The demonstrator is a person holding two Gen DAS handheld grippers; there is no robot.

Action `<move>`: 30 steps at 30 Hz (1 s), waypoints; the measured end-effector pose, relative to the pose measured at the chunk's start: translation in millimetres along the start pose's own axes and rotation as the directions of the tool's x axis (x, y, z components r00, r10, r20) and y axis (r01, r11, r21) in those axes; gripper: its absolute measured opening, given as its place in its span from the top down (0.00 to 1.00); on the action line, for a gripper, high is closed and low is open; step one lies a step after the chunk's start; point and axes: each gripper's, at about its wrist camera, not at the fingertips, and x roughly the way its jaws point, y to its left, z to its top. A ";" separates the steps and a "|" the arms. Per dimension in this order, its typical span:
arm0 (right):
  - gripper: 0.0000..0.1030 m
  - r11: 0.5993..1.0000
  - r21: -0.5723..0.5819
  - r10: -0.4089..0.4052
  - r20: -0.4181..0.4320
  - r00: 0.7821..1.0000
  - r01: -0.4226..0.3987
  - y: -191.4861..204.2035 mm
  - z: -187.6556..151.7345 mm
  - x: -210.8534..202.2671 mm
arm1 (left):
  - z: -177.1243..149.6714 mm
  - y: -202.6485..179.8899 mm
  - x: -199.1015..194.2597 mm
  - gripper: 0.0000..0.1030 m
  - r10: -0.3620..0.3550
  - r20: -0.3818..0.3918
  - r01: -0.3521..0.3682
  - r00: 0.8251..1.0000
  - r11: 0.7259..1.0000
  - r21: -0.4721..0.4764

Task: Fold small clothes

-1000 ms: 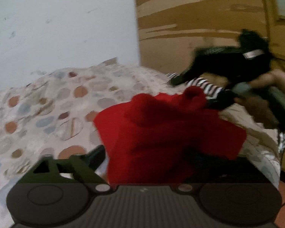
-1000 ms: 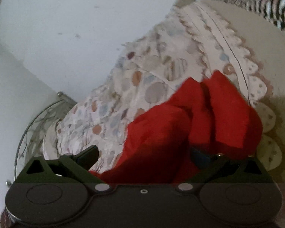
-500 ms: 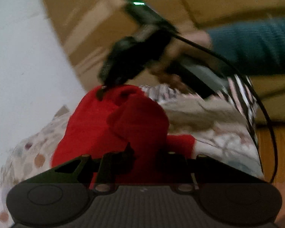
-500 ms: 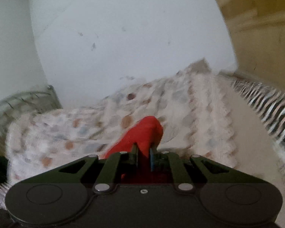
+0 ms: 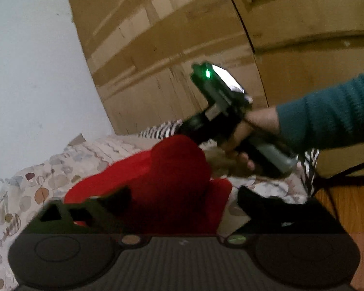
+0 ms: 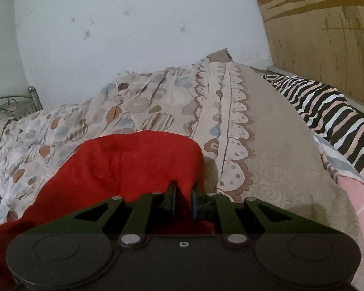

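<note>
A small red garment [image 5: 172, 181] lies bunched on the patterned bedspread [image 5: 60, 169]. In the left wrist view my left gripper [image 5: 182, 196] is open, its fingers spread to either side of the red cloth. The right gripper [image 5: 194, 135] shows there too, held by a hand in a teal sleeve, its tip at the top of the red heap. In the right wrist view my right gripper [image 6: 183, 200] is shut on a fold of the red garment [image 6: 133, 165], which drapes down to the left.
The bedspread [image 6: 267, 145] covers the bed. A zebra-striped cloth [image 6: 327, 111] and a pink cloth [image 6: 354, 201] lie at the right. A brown wooden wardrobe [image 5: 182, 36] and a white wall [image 6: 133, 24] stand behind. A metal bed frame [image 6: 12, 101] is at far left.
My left gripper has opened from a shut grip on the red cloth. The right gripper stays shut on the cloth and has lowered it toward the bed.
</note>
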 end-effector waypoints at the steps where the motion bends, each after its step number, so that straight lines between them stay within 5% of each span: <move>1: 0.86 1.000 0.003 -0.004 0.002 1.000 0.004 -1.0 -0.3 -1.1 | -0.3 -0.1 -4.0 0.04 0.006 -0.004 -0.006 1.000 1.000 -0.008; 4: 0.80 1.000 0.008 -0.016 0.011 1.000 0.016 -1.9 -1.3 -0.9 | 4.1 13.9 -17.5 0.04 0.038 -0.011 -0.039 0.999 0.992 -0.121; 7: 0.79 0.999 -0.014 -0.032 0.018 0.999 0.032 1.6 -3.1 -4.0 | 5.8 51.4 -33.0 0.00 0.058 -0.004 -0.055 0.998 0.923 -0.380; 8: 0.79 0.999 -0.025 -0.040 0.020 0.999 0.040 3.2 -3.2 -4.9 | 4.3 65.2 -36.8 0.00 0.074 -0.005 -0.068 0.997 0.881 -0.468; 13: 0.70 0.996 -0.050 -0.075 0.021 0.997 0.076 7.6 -1.9 -7.1 | -18.5 138.5 -23.5 0.01 0.123 -0.103 -0.154 0.987 0.547 -0.823; 15: 0.64 0.994 -0.039 -0.105 0.028 0.994 0.106 10.6 0.5 -13.7 | -27.5 155.5 -8.5 0.01 0.063 -0.130 -0.144 0.990 0.478 -0.867; 17: 0.61 0.994 -0.020 -0.108 0.051 0.993 0.109 16.6 4.4 -28.6 | -32.5 160.6 7.2 0.01 -0.002 -0.194 -0.170 0.981 0.474 -0.864; 19: 0.38 0.997 0.017 -0.080 0.080 0.994 0.079 22.0 7.9 -48.5 | -39.6 156.8 15.0 0.01 -0.032 -0.244 -0.197 0.969 0.492 -0.848; 22: 0.19 0.999 0.042 0.023 0.115 0.993 -0.028 35.6 9.9 -79.4 | -49.6 143.7 16.2 0.01 -0.036 -0.232 -0.186 0.972 0.484 -0.855; 26: 0.10 0.994 -0.014 0.110 0.082 0.991 -0.109 61.2 3.5 -97.6 | -55.6 132.0 15.2 0.01 -0.028 -0.236 -0.192 0.971 0.488 -0.851; 30: 0.09 0.993 -0.114 0.013 0.018 1.000 -0.011 72.8 -15.5 -92.5 | -51.4 125.1 18.8 0.00 -0.009 -0.256 -0.214 0.967 0.523 -0.825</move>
